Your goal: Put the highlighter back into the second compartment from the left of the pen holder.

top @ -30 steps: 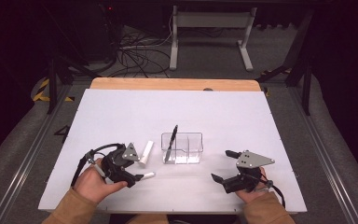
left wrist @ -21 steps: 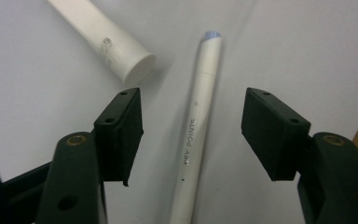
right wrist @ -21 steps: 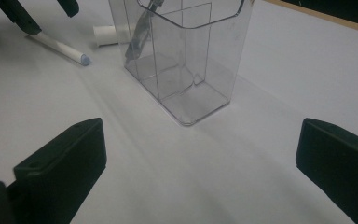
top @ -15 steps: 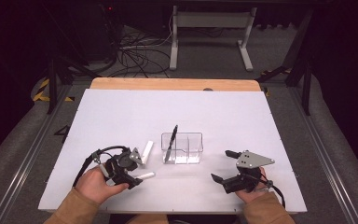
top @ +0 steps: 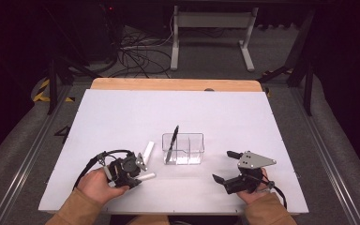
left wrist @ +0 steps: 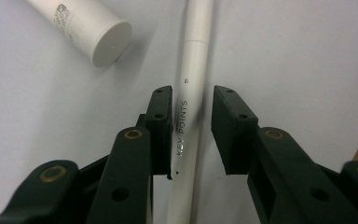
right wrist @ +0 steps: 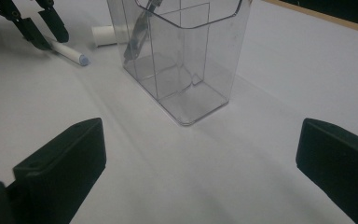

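Note:
A white pen (left wrist: 192,70) lies on the white table between the jaws of my left gripper (left wrist: 192,100). The jaws have just been closing: the left pad touches the pen, and a thin gap shows at the right pad. In the high view that gripper (top: 135,176) sits at the front left with the pen (top: 146,176) poking out to the right. A short white tube (top: 147,151) lies just beyond it. My right gripper (top: 222,166) rests open and empty at the front right, facing a clear holder (right wrist: 186,56).
The clear divided holder (top: 194,147) stands mid-table with a black pen (top: 172,143) leaning in its left compartment. The table's wooden far edge (top: 173,84) lies well beyond. In the right gripper view the white tube (right wrist: 105,35) lies left of the holder.
The left gripper's jaws have drawn in around the white pen, which has stayed flat on the table. The right gripper has kept still.

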